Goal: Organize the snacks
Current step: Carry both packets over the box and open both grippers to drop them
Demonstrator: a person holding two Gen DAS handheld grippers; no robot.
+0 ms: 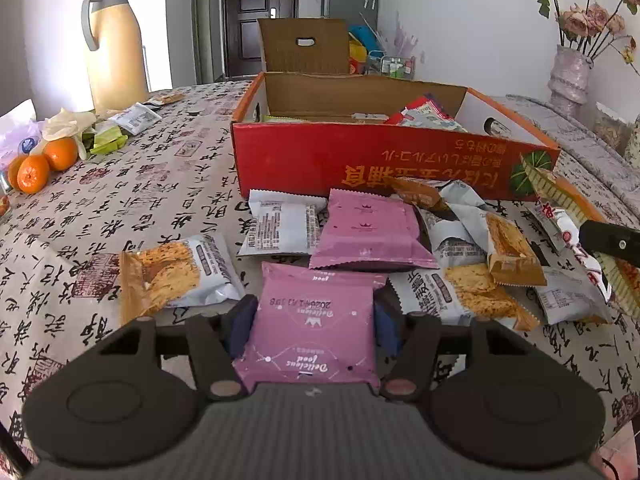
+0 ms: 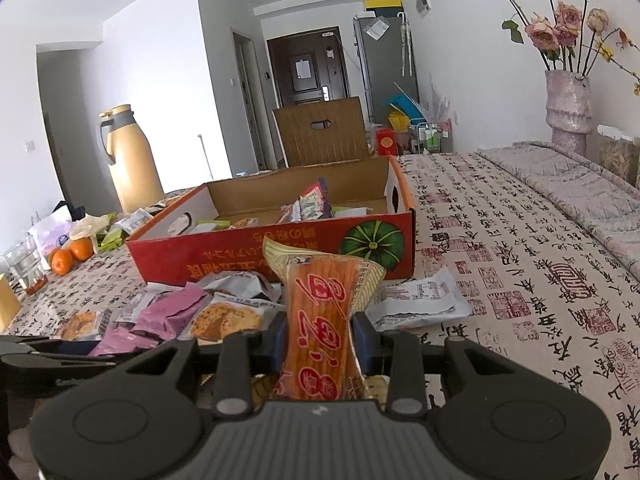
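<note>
Grippers both grasp snacks: the left gripper (image 1: 314, 326) clamps a pink "Delicious food" packet (image 1: 316, 320) on the tablecloth (image 1: 168, 200); the right gripper (image 2: 320, 338) pinches an orange snack stick packet (image 2: 320, 320). Beyond lie scattered packets (image 1: 472, 256), then the red cardboard box (image 1: 360, 156).

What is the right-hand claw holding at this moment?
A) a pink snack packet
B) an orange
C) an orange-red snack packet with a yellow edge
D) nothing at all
C: in the right wrist view the right claw has its blue pads pressed on both sides of the orange-red snack packet, which stands up in front of the red box.
</note>
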